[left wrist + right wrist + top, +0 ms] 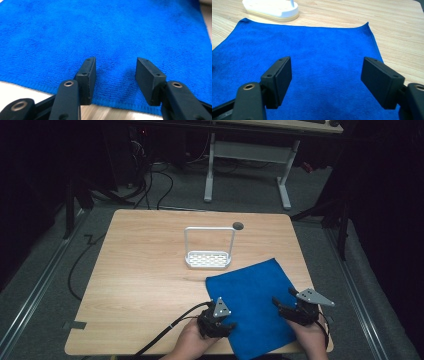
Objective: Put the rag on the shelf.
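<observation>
High view shows both hands cut off at the bottom edge, left gripper (223, 324) and right gripper (286, 309) spread open, empty, over the cloth (252, 302).

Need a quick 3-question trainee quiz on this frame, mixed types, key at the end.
1. True or false: the blue cloth lies spread flat on the wooden table.
2. Multiple choice: the white rack with the tall handle stands
A. on top of the cloth
B. on the table just beyond the cloth's far edge
C. between the jaws of the left gripper
3. Fill in: the jaws of the right gripper are ____, with cloth showing in the gap between them.

Key: 1 true; 2 B; 3 open.
</observation>
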### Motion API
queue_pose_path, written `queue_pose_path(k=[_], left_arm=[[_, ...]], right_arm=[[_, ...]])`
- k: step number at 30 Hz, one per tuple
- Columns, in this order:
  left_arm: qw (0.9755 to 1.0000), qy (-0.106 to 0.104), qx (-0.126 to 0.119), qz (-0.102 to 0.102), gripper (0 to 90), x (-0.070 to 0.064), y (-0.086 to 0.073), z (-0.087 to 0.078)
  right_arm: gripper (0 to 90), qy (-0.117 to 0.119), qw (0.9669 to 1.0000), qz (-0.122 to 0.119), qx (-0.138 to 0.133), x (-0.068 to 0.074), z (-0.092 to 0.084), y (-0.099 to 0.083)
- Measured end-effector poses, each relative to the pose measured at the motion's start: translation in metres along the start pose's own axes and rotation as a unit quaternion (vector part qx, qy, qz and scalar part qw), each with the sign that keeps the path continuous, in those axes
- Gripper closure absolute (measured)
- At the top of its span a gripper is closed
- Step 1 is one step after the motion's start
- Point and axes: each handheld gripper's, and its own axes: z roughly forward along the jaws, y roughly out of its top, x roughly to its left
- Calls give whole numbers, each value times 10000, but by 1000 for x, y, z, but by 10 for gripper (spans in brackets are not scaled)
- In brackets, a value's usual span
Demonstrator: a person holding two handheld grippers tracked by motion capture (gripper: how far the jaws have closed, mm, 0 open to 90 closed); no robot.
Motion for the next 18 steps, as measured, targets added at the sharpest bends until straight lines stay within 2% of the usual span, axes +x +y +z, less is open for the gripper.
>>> queue_pose_path(k=[4, 7, 9, 12, 18], left_arm=[[9999, 88, 80, -35, 523, 9, -6, -10], [9999, 73, 122, -76, 524, 14, -9, -16], [9996, 185, 181, -96, 524, 23, -16, -27], [9994, 207, 205, -208, 524, 33, -25, -38], [9989, 236, 63, -405, 523, 51, -46, -62]], right_arm=[[248, 14, 10000, 50, -25, 0, -1, 1], [259, 21, 10000, 9, -13, 1, -1, 2], [264, 45, 10000, -69, 5, 3, 0, 2], [276, 113, 9999, -108, 16, 6, 1, 2], [389, 350, 9990, -279, 23, 14, 6, 2]])
